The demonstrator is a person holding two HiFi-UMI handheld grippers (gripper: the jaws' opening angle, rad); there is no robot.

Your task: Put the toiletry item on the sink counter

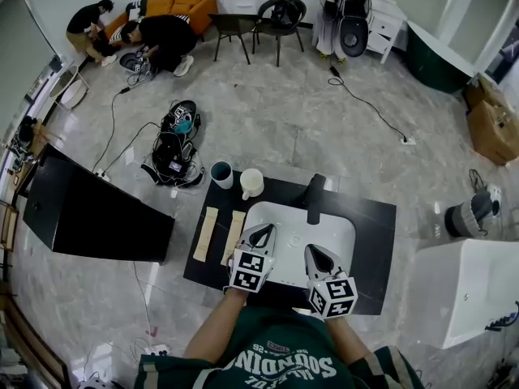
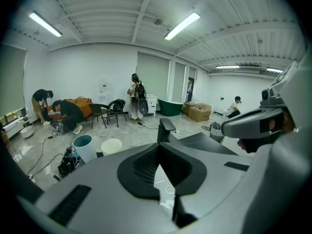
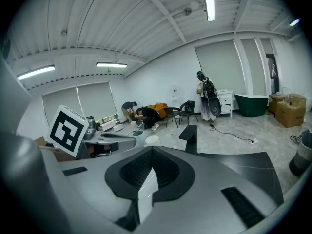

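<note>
A black sink counter (image 1: 375, 235) holds a white basin (image 1: 334, 230) and a black faucet (image 1: 315, 198). At its back left corner stand a teal cup (image 1: 221, 174) and a white cup (image 1: 252, 183). Two beige flat strips (image 1: 206, 233) lie along its left side. My left gripper (image 1: 263, 230) hovers over the basin's front left, jaws shut with nothing between them. My right gripper (image 1: 317, 252) hangs beside it over the basin's front, also shut and empty. The left gripper view shows the faucet (image 2: 165, 128) and both cups (image 2: 84, 146) ahead.
A black cabinet (image 1: 89, 213) stands left of the counter, with bags (image 1: 174, 148) and cables on the floor behind it. A white tub (image 1: 470, 290) sits to the right. Two people (image 1: 154, 39) crouch far back beside chairs (image 1: 259, 23).
</note>
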